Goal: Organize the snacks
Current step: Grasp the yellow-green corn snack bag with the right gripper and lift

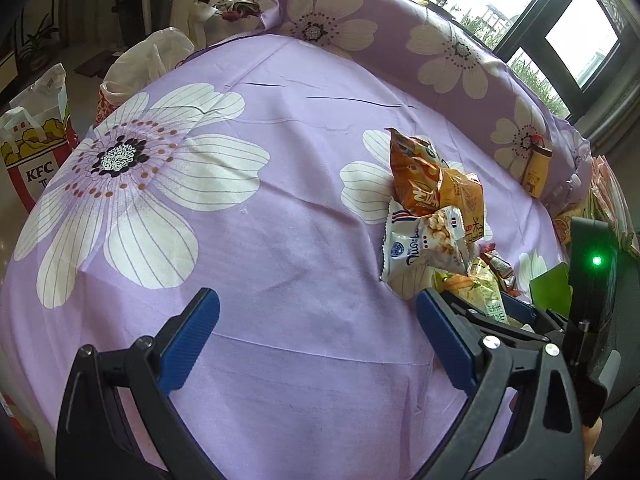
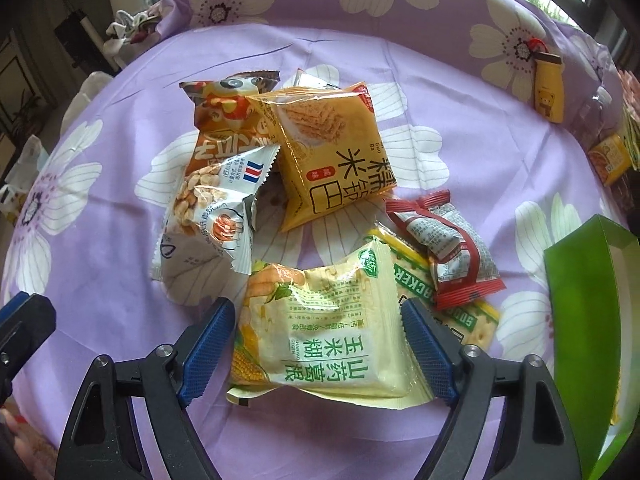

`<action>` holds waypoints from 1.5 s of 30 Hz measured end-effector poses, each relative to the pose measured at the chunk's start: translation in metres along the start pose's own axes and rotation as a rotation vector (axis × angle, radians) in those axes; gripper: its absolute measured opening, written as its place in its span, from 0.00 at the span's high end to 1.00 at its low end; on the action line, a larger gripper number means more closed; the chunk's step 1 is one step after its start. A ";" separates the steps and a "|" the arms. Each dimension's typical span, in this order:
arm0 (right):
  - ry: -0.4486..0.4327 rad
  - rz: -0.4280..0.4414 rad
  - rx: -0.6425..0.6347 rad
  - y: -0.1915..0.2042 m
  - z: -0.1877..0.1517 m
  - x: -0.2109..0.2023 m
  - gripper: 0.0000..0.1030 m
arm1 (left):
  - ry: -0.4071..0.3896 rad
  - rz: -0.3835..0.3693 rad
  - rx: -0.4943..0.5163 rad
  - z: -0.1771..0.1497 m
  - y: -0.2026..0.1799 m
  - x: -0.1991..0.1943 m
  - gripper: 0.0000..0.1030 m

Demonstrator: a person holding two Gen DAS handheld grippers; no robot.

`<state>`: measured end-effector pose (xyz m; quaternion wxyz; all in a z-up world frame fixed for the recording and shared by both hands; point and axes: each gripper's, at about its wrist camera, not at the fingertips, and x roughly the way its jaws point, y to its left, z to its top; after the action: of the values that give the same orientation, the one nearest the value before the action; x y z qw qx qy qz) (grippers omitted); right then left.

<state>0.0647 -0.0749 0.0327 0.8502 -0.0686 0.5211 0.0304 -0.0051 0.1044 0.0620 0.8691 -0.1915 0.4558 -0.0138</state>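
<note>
Both jaws of the right gripper (image 2: 318, 350) stand apart, one on each side of the pale yellow corn snack packet (image 2: 324, 332). The blue pads sit at the packet's two side edges. From the right wrist view it is hard to tell if they press on it yet or only sit just beside it, so the packet does not look held.

This packet is the nearest snack in the pile. It lies right between the fingers, flat on the purple flowered cloth (image 2: 120, 240). Its long side runs across from one pad to the other, so the jaws would have to squeeze it along that long way. Its far corner rests on the green cracker pack (image 2: 444, 304), and the red and silver packet (image 2: 456, 248) lies on top of that one. Beyond these sit the white peanut packet (image 2: 212, 216) and the yellow rice cracker packet (image 2: 332, 152).

A green box (image 2: 580, 300) stands open to the right of the pile, quite near. It is probably where the snacks go.

The left gripper (image 1: 318, 338) has its jaws wide with only bare cloth between them. The pile lies off to its right side, so the right hand is the nearer one for this pick.
</note>
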 end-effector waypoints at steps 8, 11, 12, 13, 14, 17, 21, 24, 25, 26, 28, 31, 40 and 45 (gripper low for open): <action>-0.035 0.099 0.003 -0.004 -0.014 -0.016 0.53 | 0.007 0.003 0.007 -0.003 -0.004 0.001 0.04; 0.003 0.254 0.045 -0.014 -0.026 -0.024 0.54 | 0.013 -0.002 0.017 -0.005 -0.009 0.002 0.04; 0.013 0.300 0.057 -0.017 -0.030 -0.026 0.54 | 0.016 -0.005 0.021 -0.006 -0.010 0.003 0.04; 0.024 0.334 0.065 -0.020 -0.034 -0.028 0.54 | 0.020 -0.007 0.025 -0.007 -0.011 0.004 0.04; 0.034 0.360 0.076 -0.023 -0.039 -0.031 0.54 | 0.023 -0.009 0.028 -0.008 -0.013 0.004 0.04; 0.082 0.429 0.114 -0.031 -0.050 -0.035 0.53 | 0.040 -0.034 0.046 -0.012 -0.021 0.007 0.04; 0.108 0.477 0.161 -0.044 -0.061 -0.029 0.43 | 0.076 -0.073 0.077 -0.021 -0.033 0.012 0.04; 0.084 0.465 0.226 -0.062 -0.064 -0.030 0.30 | 0.114 -0.112 0.095 -0.027 -0.041 0.016 0.05; 0.072 0.471 0.243 -0.068 -0.064 -0.031 0.30 | 0.123 -0.128 0.102 -0.028 -0.043 0.016 0.06; 0.059 0.474 0.265 -0.075 -0.064 -0.034 0.30 | 0.130 -0.143 0.112 -0.030 -0.046 0.016 0.07; 0.029 0.483 0.312 -0.087 -0.062 -0.039 0.30 | 0.144 -0.182 0.137 -0.034 -0.053 0.014 0.10; -0.010 0.511 0.361 -0.098 -0.063 -0.047 0.30 | 0.179 -0.251 0.193 -0.045 -0.070 0.014 0.15; 0.051 0.620 0.349 -0.085 -0.066 -0.034 0.36 | 0.296 -0.316 0.296 -0.079 -0.110 0.033 0.36; 0.102 0.611 0.310 -0.068 -0.068 -0.021 0.49 | 0.293 -0.318 0.302 -0.079 -0.110 0.038 0.36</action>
<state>0.0036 -0.1523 0.0270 0.7751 0.2192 0.5577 0.2005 -0.0291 -0.0305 0.0301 0.7994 -0.1250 0.5338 -0.2456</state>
